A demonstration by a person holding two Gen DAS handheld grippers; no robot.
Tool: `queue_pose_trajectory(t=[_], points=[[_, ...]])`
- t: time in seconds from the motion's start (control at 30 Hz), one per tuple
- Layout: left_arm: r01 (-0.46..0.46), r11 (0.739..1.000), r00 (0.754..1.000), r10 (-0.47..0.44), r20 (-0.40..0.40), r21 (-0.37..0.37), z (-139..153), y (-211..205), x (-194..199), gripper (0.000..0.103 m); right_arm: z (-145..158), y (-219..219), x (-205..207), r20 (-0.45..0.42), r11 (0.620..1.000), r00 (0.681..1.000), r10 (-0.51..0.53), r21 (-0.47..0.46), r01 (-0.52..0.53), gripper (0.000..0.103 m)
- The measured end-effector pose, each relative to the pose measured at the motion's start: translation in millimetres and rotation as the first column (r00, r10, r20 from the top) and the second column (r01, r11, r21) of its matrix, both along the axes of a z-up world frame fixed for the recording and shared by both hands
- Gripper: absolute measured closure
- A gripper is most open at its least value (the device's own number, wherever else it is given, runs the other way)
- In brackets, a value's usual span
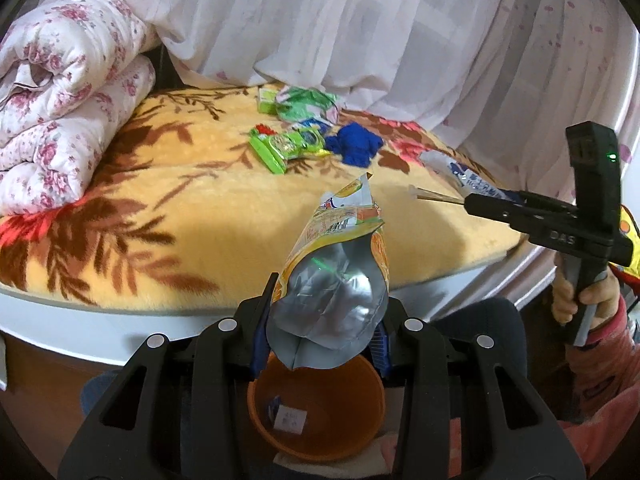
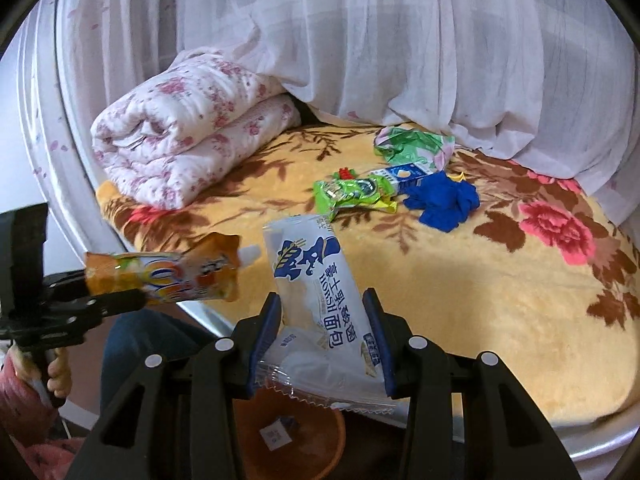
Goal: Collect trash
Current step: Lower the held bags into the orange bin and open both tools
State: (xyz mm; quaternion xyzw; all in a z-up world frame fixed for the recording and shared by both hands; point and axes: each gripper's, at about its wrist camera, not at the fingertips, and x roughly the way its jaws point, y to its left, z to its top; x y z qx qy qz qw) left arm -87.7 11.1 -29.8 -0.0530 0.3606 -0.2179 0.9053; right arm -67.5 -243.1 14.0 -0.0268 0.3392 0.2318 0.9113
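Observation:
My left gripper (image 1: 320,320) is shut on an orange juice pouch (image 1: 340,256) with a silver base, held above an orange bin (image 1: 316,436) that has small scraps inside. The pouch also shows in the right wrist view (image 2: 168,276). My right gripper (image 2: 324,340) is shut on a white and blue bread wrapper (image 2: 316,292), held over the bin (image 2: 320,440) at the bed's edge. The right gripper shows in the left wrist view (image 1: 480,204). Green wrappers (image 2: 352,194), a crumpled green bag (image 2: 412,148) and a blue glove (image 2: 444,200) lie on the blanket.
A yellow floral blanket (image 2: 480,300) covers the round bed. A folded floral quilt (image 2: 180,128) lies at its back left. White curtains (image 2: 400,40) hang behind. A small milk carton (image 2: 404,174) sits by the green wrappers. Two thin sticks (image 1: 436,196) lie near the right gripper.

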Motion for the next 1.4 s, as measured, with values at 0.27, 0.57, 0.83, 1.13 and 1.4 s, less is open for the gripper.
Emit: queue_pose_trajectory(t=[0.27, 0.57, 0.83, 1.13, 1.4], points=[[0.044, 0.998, 0.997, -0.042, -0.072, 0.037, -23, -9, -7, 0.065, -26, 7, -24, -0.070, 0.999, 0.997, 0.036, -0.029, -0.039, 0.061], [0.100, 0.993, 0.977, -0.085, -0.194, 0.068, -62, -21, -9, 0.065, -62, 14, -40, -0.176, 0.996, 0.983, 0.061, -0.055, -0.072, 0.061], [0.152, 0.983, 0.938, -0.110, -0.329, 0.104, -104, -36, -11, 0.065, -98, 26, -43, -0.270, 0.991, 0.959, 0.089, -0.077, -0.113, 0.061], [0.157, 0.974, 0.881, -0.062, -0.469, 0.165, -146, -41, -3, 0.065, -143, 37, -33, -0.381, 0.985, 0.921, 0.078, -0.116, -0.131, 0.061], [0.150, 0.967, 0.826, -0.007, -0.564, 0.208, -177, -45, 9, 0.065, -188, 48, -14, -0.494, 0.980, 0.867, 0.060, -0.134, -0.145, 0.061]])
